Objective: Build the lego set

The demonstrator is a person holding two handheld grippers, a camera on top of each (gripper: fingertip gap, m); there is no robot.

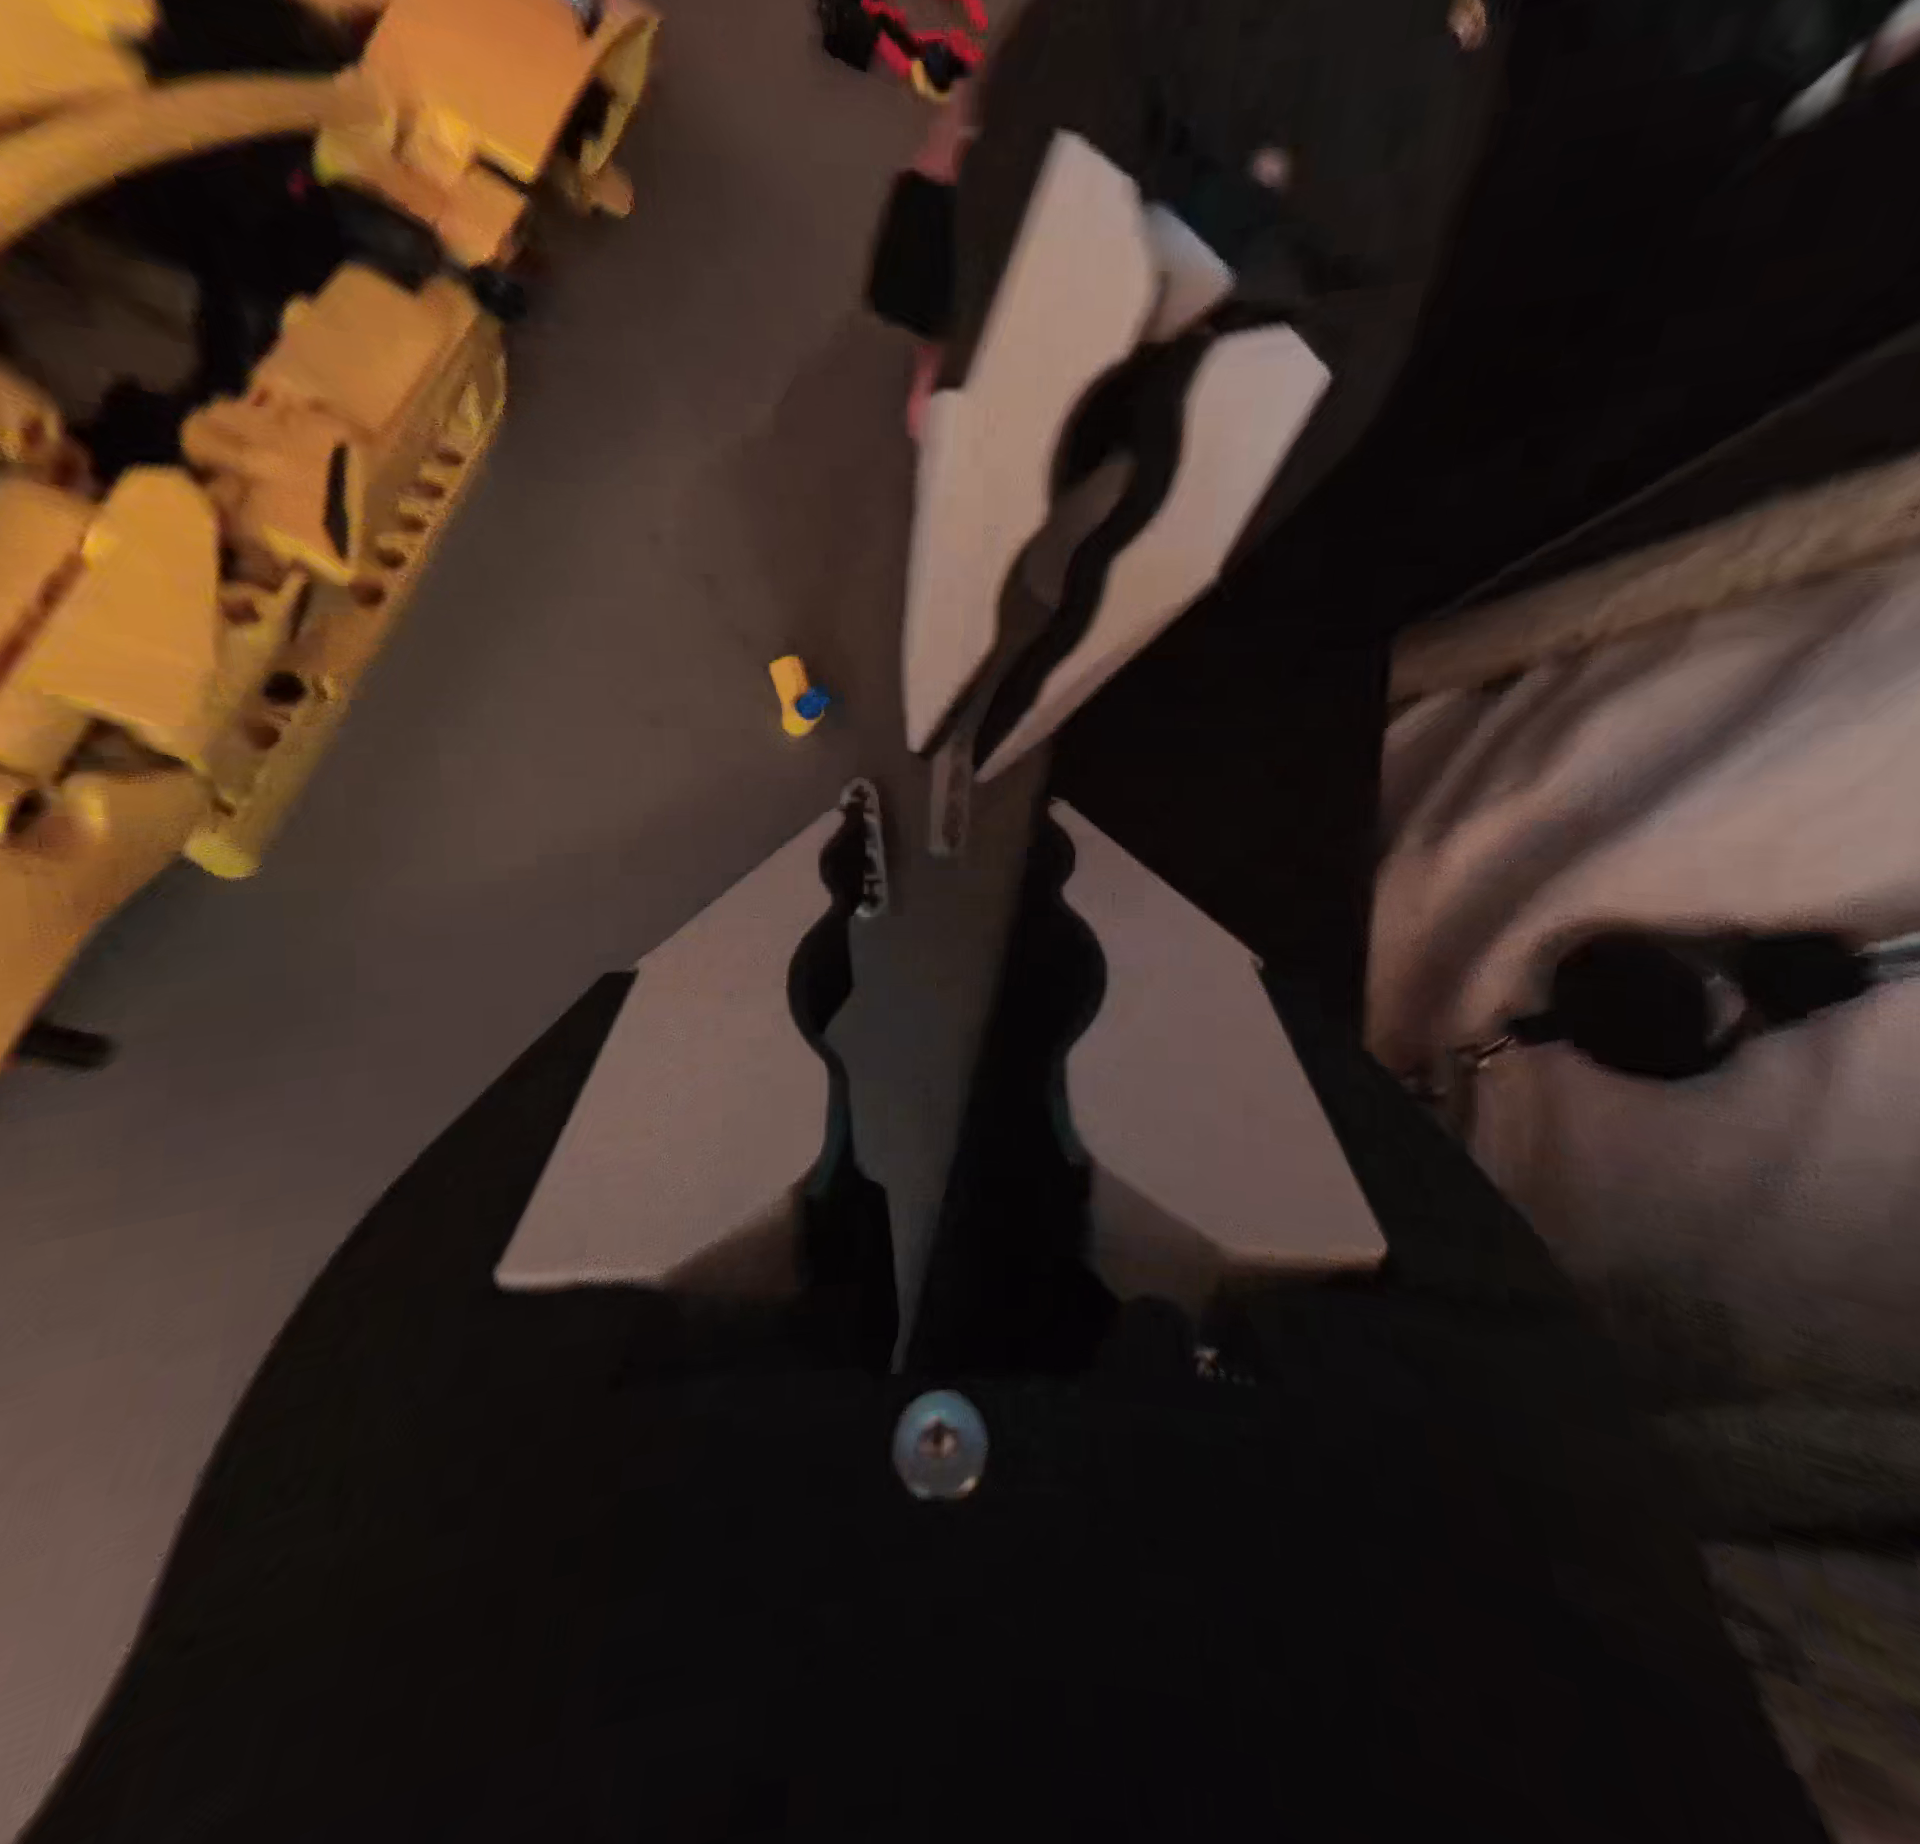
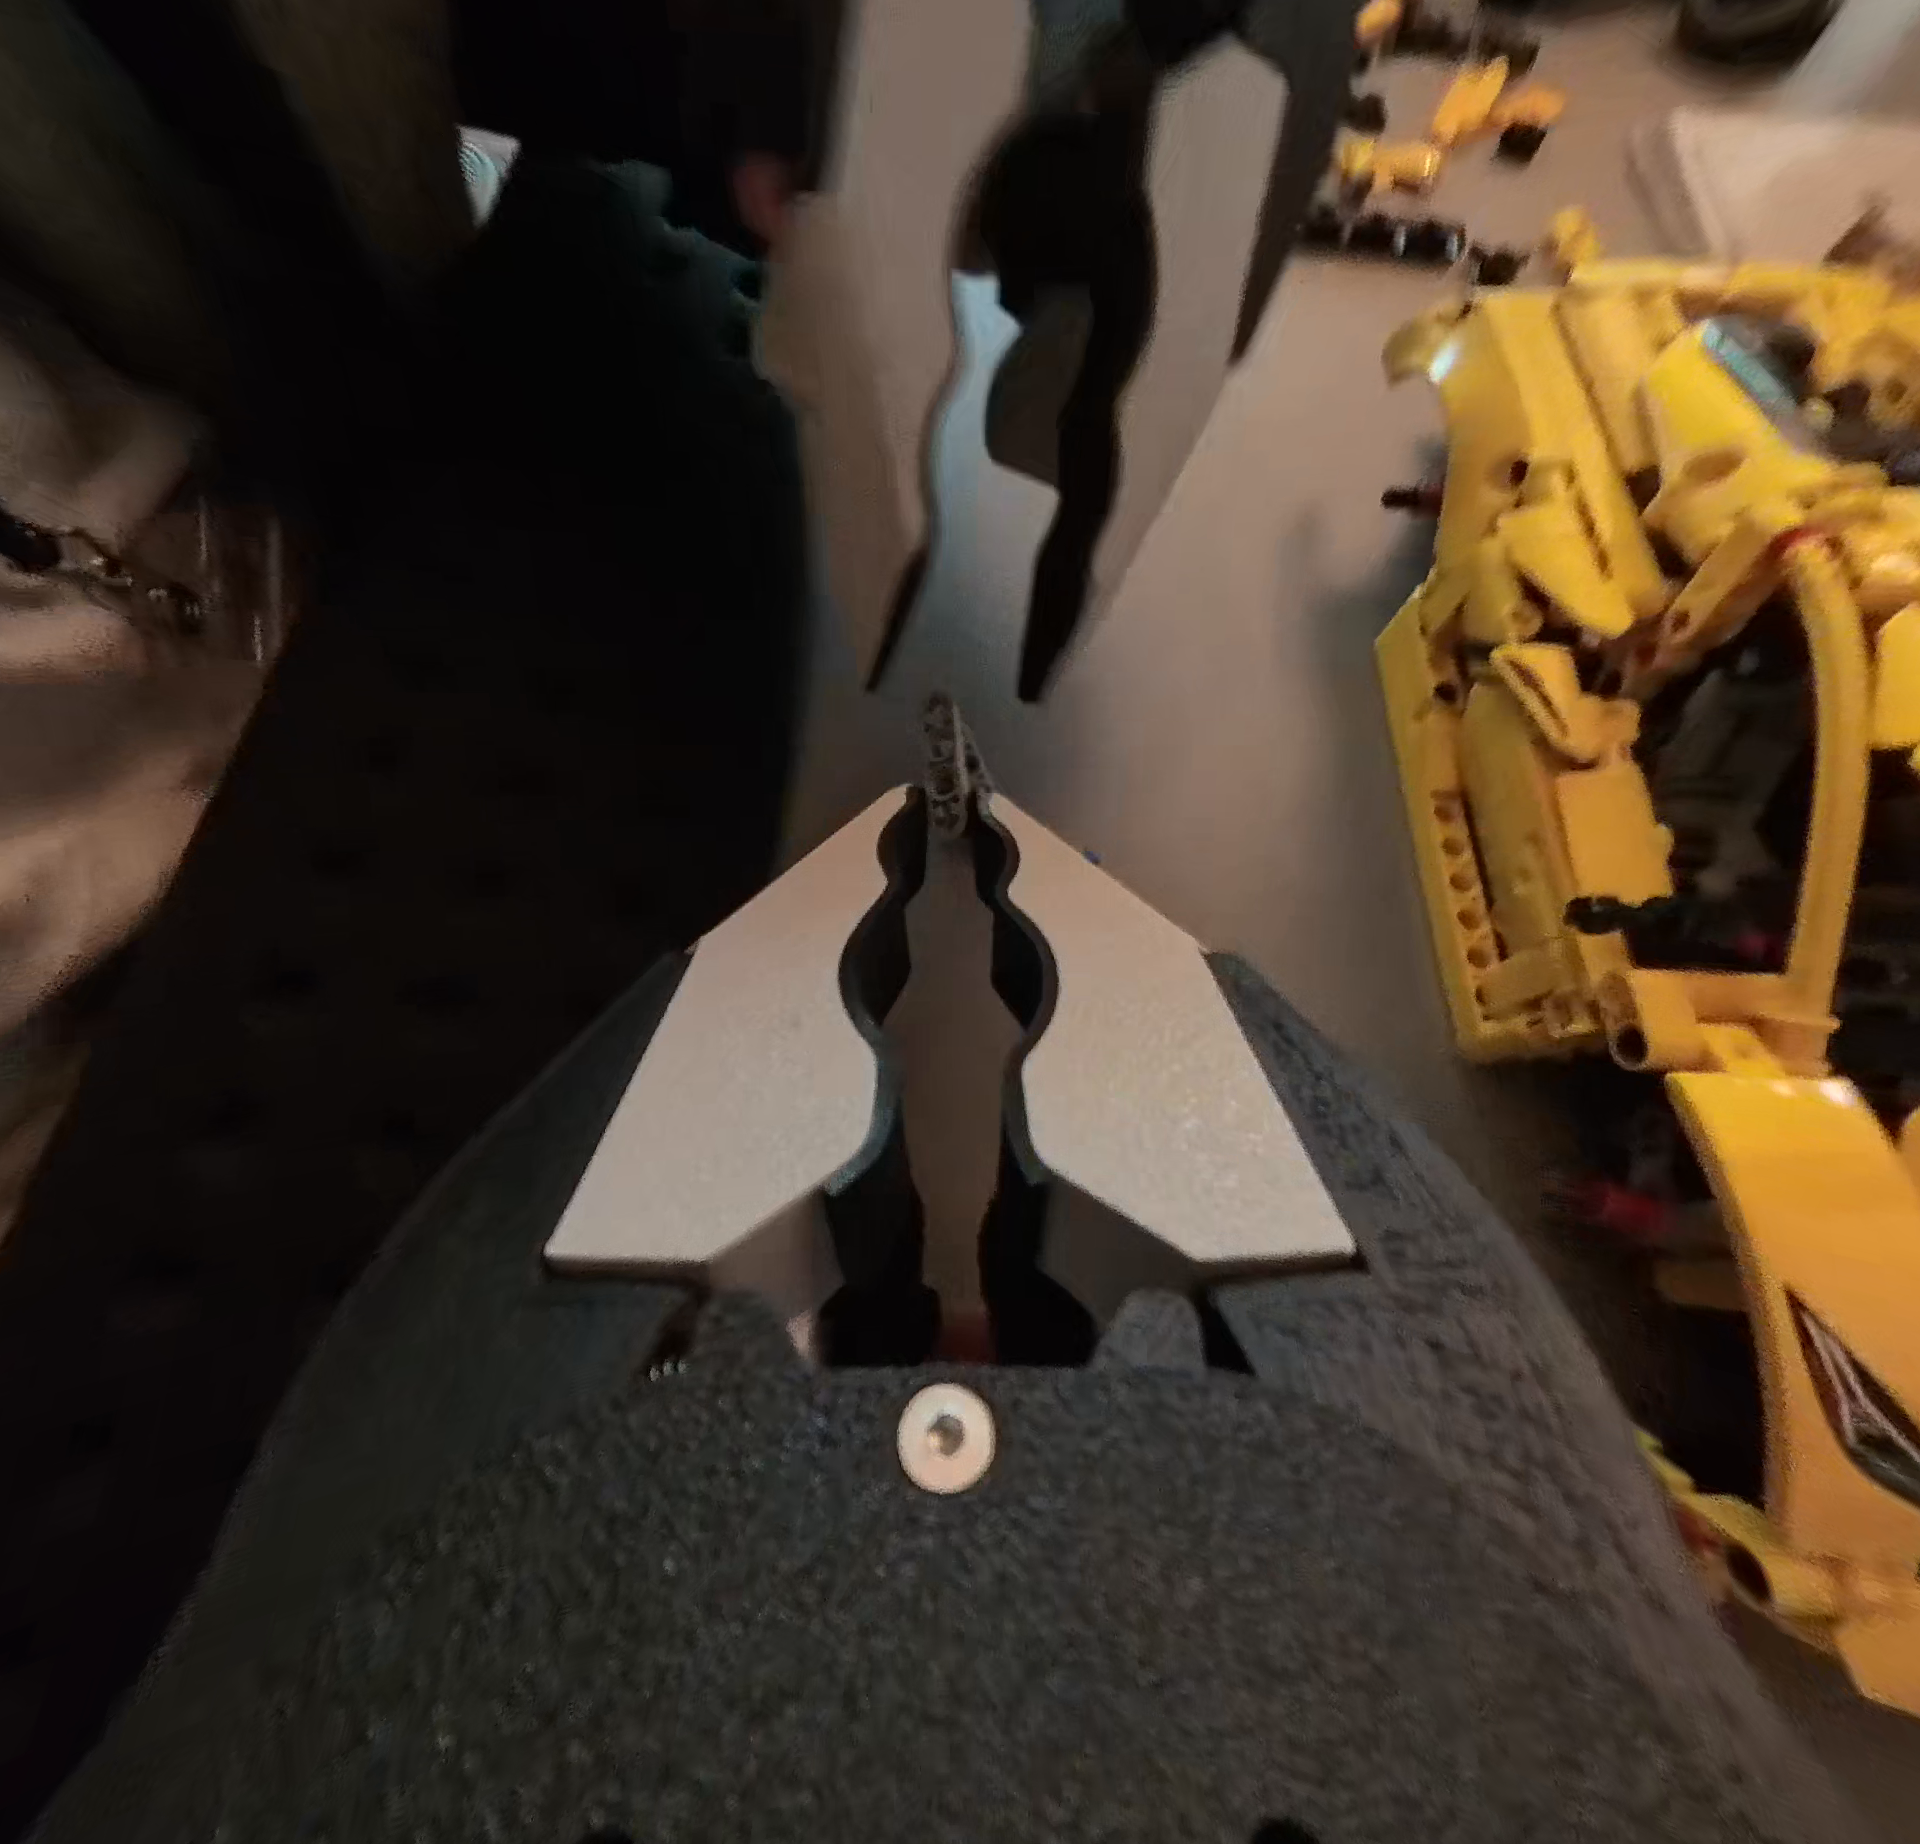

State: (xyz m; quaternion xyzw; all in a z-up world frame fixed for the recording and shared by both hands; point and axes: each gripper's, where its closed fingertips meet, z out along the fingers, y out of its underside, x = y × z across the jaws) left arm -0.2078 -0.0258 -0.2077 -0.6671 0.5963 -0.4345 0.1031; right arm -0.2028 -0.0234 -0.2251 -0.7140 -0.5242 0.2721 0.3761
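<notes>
nearest, in the right wrist view: right gripper (image 2: 951, 802) pinched shut at the very tips on a short grey beam (image 2: 948, 755) with holes. held by one end only, most of its length poking forward past the tips, long axis running straight on along the fingers.

just beyond that free end: left gripper (image 1: 951, 820), facing the other way, nose to nose with the right one. jaws apart, with bare grey table (image 1: 623, 464) showing through the gap. holding nothing that can be made out. seen from the left wrist view, beam end sitting right at the mouth of that gap, nearer the middle than either finger and not clearly touching either.

also a second small grey holed piece (image 1: 871, 849) against the inner edge of one left fingertip; loose, attached, or part of the same beam, cannot tell through the blur.

probably a handover or a regrip in mid-air: little more needed than closing the left jaws across the beam's free end, with the beam's axis kept in line with the gap.

farther off on the table, a small yellow part with a blue pin (image 1: 798, 695), lying alone. beyond and to the side, the large yellow lego car (image 2: 1662, 755), partly built, well apart from both grippers. farthest, loose yellow pieces (image 2: 1455, 121) and a scatter of red and black pieces (image 1: 914, 18).
</notes>
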